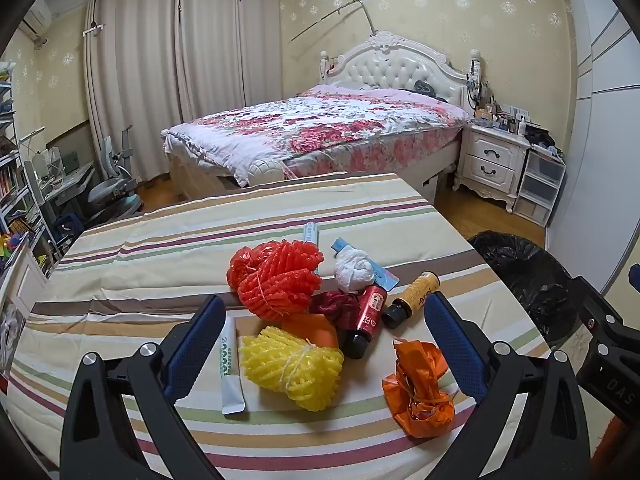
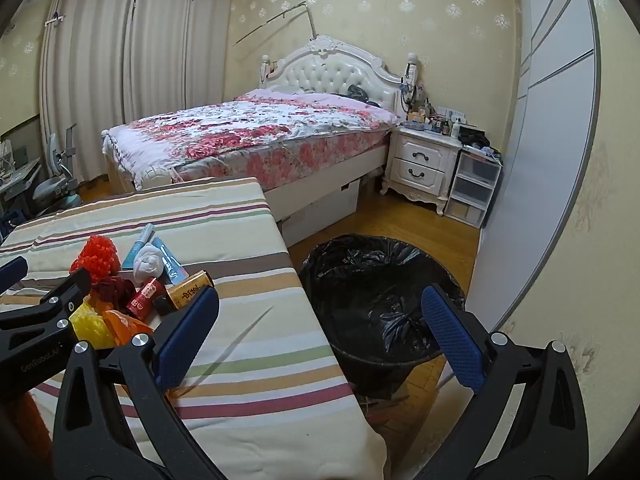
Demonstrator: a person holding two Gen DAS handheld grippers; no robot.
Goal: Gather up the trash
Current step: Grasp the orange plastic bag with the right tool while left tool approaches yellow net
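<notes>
A pile of trash lies on the striped table (image 1: 200,240): a red foam net (image 1: 280,276), a yellow foam net (image 1: 294,366), an orange plastic bag (image 1: 418,388), a red bottle (image 1: 366,320), a yellow bottle (image 1: 412,298), a white tissue ball (image 1: 354,270) and a white sachet (image 1: 231,368). My left gripper (image 1: 324,344) is open and empty, its fingers on either side of the yellow net, above it. My right gripper (image 2: 320,340) is open and empty, between the table's right edge and the black-lined trash bin (image 2: 372,280). The pile also shows in the right wrist view (image 2: 140,280).
A bed (image 1: 320,132) with a floral cover stands behind the table. A white nightstand (image 1: 492,160) and plastic drawers (image 1: 540,184) stand to its right. A wardrobe (image 2: 540,140) flanks the bin. A desk and chair (image 1: 108,184) stand at the far left.
</notes>
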